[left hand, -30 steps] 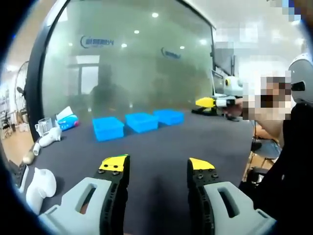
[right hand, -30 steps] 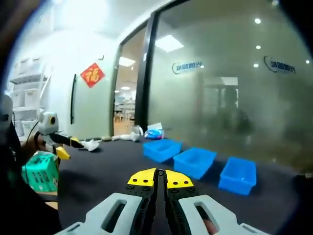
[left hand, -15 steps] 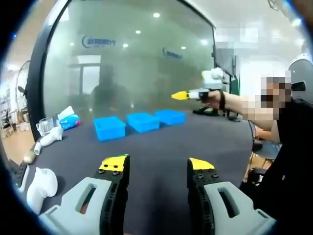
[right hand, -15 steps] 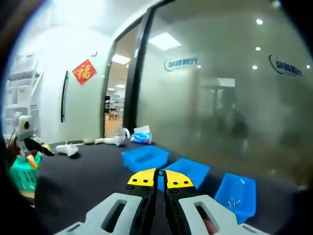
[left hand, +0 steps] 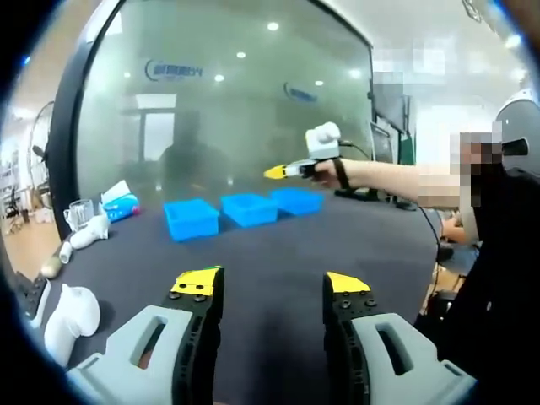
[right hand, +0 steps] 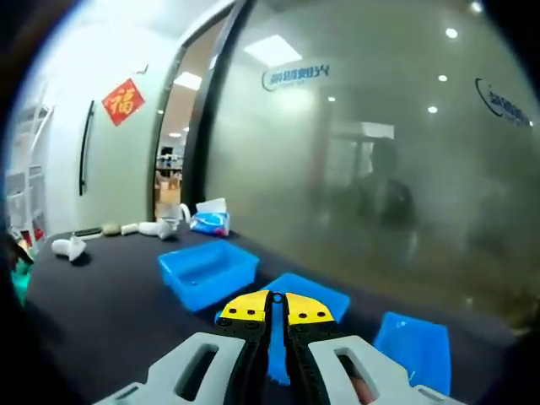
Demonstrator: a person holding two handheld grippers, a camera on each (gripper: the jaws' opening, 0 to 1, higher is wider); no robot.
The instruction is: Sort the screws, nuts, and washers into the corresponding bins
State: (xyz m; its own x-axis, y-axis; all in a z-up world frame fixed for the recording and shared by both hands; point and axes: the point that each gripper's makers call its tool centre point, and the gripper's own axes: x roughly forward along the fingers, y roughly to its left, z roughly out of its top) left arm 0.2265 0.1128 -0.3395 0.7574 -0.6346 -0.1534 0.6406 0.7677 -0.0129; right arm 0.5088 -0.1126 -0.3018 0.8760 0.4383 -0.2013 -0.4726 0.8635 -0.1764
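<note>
- Left gripper (left hand: 272, 291): lower centre of left gripper view, jaws spread wide over the dark table (left hand: 278, 245).
- Right gripper (right hand: 276, 307): lower centre, jaws pressed together, nothing visible between them.
- Three blue bins (left hand: 245, 208): mid-frame row; right gripper above them.

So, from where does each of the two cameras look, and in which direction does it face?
Left gripper view: rides on the left gripper, low over the dark table, facing three blue bins and the glass wall; its jaws stand apart; the person's arm holds the right gripper above the bins.
Right gripper view: rides on the right gripper, above the bins, facing the glass wall; its jaws are together.
Shared: the three bins, the table, the glass wall, the tissue pack.
</note>
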